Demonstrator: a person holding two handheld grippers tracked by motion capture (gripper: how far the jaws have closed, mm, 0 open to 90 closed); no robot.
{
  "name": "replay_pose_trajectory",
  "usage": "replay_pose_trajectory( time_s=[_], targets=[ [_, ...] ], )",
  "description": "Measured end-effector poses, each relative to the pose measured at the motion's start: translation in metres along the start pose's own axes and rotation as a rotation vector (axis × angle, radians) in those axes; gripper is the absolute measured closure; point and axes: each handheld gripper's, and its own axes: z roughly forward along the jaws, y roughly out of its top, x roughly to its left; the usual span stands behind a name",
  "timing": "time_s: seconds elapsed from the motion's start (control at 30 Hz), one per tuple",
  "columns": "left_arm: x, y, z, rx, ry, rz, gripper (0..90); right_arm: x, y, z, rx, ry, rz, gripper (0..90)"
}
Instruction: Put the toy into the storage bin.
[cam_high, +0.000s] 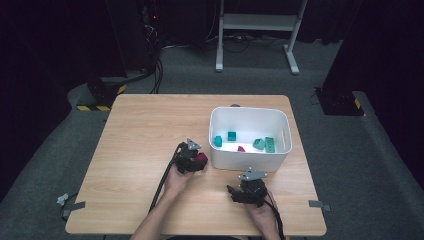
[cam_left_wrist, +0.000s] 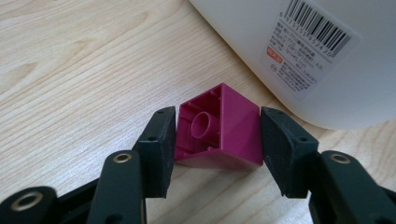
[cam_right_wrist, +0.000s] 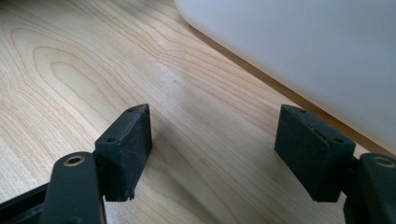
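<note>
- Evidently the left tool (cam_left_wrist: 217, 135) is clenched on the magenta brick (cam_left_wrist: 219, 130), hollow side up, low over the surface (cam_high: 140, 145) just left of the white bin (cam_high: 250, 116), likely for dropping inside.
- Right tool (cam_right_wrist: 212, 149) rests released, empty, near the bin.

One white bin (cam_high: 250, 116), four teal blocks, two magenta blocks, two grippers

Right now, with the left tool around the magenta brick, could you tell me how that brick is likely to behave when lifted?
The magenta brick looks like hard moulded plastic, so probably stiff. Its underside is hollow with one tube, so likely light for its size. One face slopes and looks glossy, so it may slip or twist between the left tool pads. It has flat faces, so rolling seems unlikely.
</note>
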Motion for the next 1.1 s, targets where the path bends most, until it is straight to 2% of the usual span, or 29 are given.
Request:
replay_pose_trajectory(
  time_s=[0.3, 0.43, 0.53, 0.6, 0.77, 0.9, 1.1],
  targets=[
    [0.007, 0.003, -0.019, -0.031, -0.032, -0.032, 47.5, 0.000, 0.000, 0.000, 0.000, 0.000, 0.000, 27.5],
    [0.013, 0.004, -0.027, -0.052, -0.051, -0.060, 47.6, 0.000, 0.000, 0.000, 0.000, 0.000, 0.000, 27.4],
    [0.017, 0.006, -0.035, -0.081, -0.097, -0.097, 47.5, 0.000, 0.000, 0.000, 0.000, 0.000, 0.000, 27.5],
    [0.018, 0.007, -0.041, -0.098, -0.116, -0.106, 47.6, 0.000, 0.000, 0.000, 0.000, 0.000, 0.000, 27.4],
    [0.019, 0.015, -0.057, -0.094, -0.112, -0.080, 47.5, 0.000, 0.000, 0.000, 0.000, 0.000, 0.000, 27.5],
    [0.021, 0.021, -0.066, -0.112, -0.114, -0.074, 47.5, 0.000, 0.000, 0.000, 0.000, 0.000, 0.000, 27.4],
    [0.021, 0.027, -0.077, -0.130, -0.139, -0.075, 47.5, 0.000, 0.000, 0.000, 0.000, 0.000, 0.000, 27.5]
  ],
)
